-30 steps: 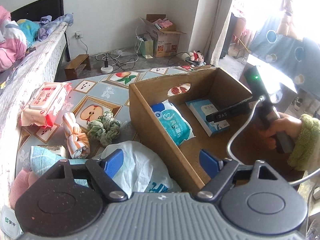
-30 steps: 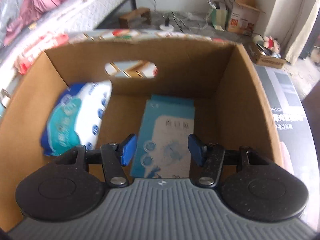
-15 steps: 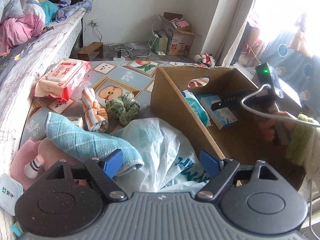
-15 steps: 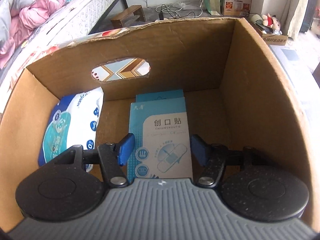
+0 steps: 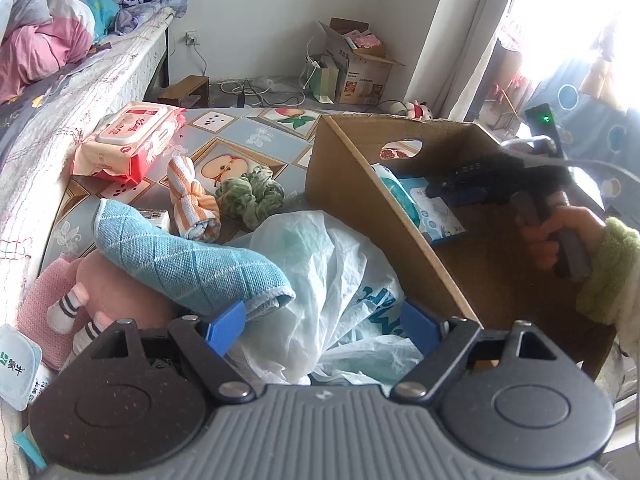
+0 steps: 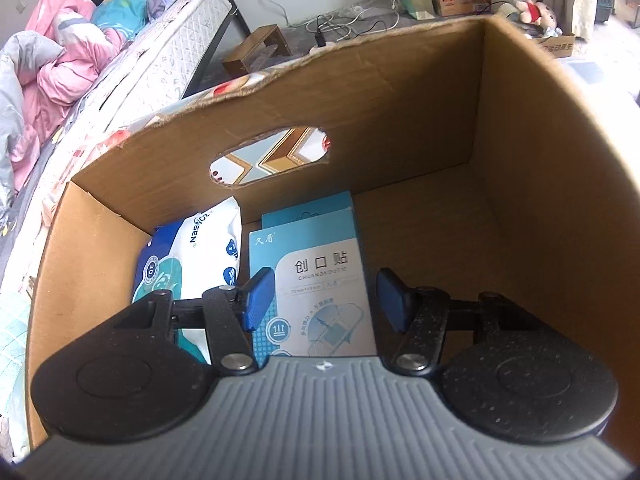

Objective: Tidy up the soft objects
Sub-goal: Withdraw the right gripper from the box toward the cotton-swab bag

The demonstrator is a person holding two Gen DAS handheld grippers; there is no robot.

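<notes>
My left gripper (image 5: pixel 322 326) is open over a crumpled white plastic bag (image 5: pixel 320 272) beside the cardboard box (image 5: pixel 360 196). A blue towel (image 5: pixel 180 256) lies by its left finger, over a pink plush toy (image 5: pixel 116 292). An orange striped cloth (image 5: pixel 192 204) and a green cloth (image 5: pixel 250 196) lie further off. My right gripper (image 6: pixel 326 300) is open and empty inside the box (image 6: pixel 400 92), above a blue plaster box (image 6: pixel 320 264); a wipes pack (image 6: pixel 192 256) lies left of it. The right gripper also shows in the left wrist view (image 5: pixel 452 192).
A red wipes pack (image 5: pixel 132 136) lies at the far left of the patterned mat (image 5: pixel 248 136). The bed (image 5: pixel 60 92) runs along the left. A small milk carton (image 5: pixel 18 368) sits at the near left. Boxes and cables (image 5: pixel 352 68) stand by the far wall.
My left gripper has drawn back and left, from the box edge to over the plastic bag; the blue towel came into view. My right gripper stays open and pulled back slightly over the plaster box.
</notes>
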